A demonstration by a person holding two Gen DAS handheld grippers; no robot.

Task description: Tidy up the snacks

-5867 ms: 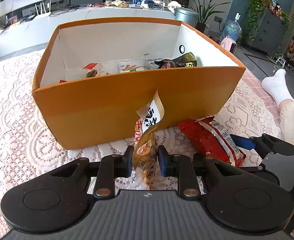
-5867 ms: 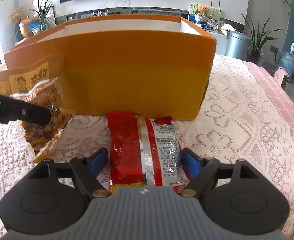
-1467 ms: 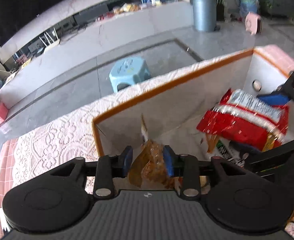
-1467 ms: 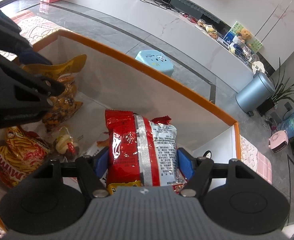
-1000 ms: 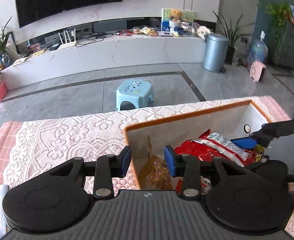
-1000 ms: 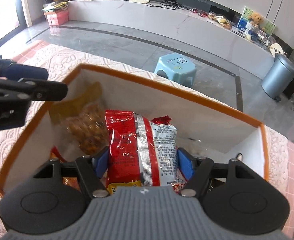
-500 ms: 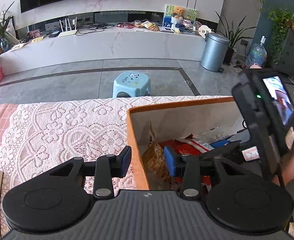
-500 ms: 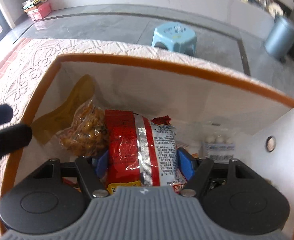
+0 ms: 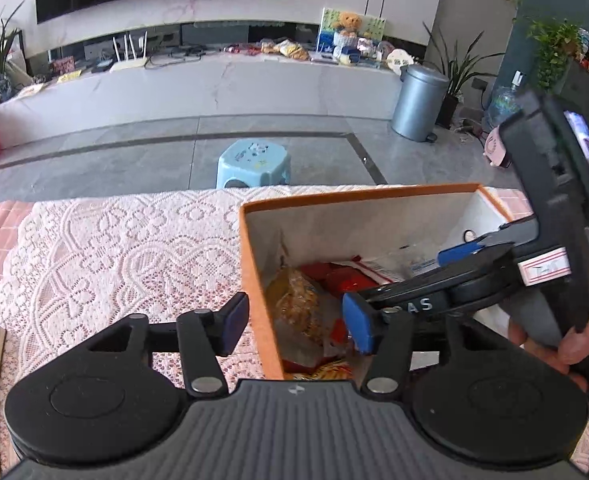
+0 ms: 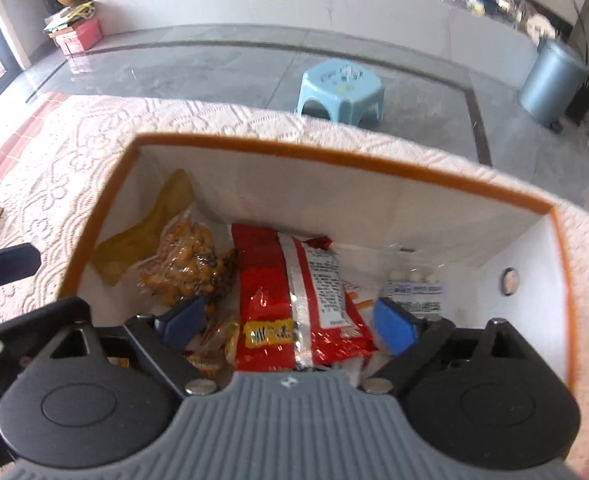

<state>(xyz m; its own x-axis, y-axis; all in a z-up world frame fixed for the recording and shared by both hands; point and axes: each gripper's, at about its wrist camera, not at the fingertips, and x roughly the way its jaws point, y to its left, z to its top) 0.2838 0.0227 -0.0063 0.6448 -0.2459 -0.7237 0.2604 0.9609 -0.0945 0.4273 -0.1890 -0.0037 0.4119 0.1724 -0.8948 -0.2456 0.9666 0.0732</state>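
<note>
Lace cloth (image 9: 106,248), pale pink and openwork, covers the tabletop out to its far edge. On it stands the orange cardboard box (image 10: 334,156), rectangular, with plain white inner walls and a small round hole in its right-hand end wall.

Inside the box lie the snacks. The red packet (image 10: 278,280), glossy crinkled foil with a silver strip and a white printed panel, lies flat near the middle, long side running from the near wall toward the far wall. Just left of it, against the left end wall, slumps the clear bag of brown nuts (image 10: 186,268), lumpy, its yellow top flap leaning up into the far left corner.

Right tongs (image 10: 290,326), black with blue pads, have just been opening and stand wide, one pad on either side of the red packet's near end, neither pressing it. Left tongs (image 9: 298,322) have likewise just been opening; they straddle the box's left end wall, one pad outside over the lace, the other inside beside the nut bag, gripping nothing.
</note>
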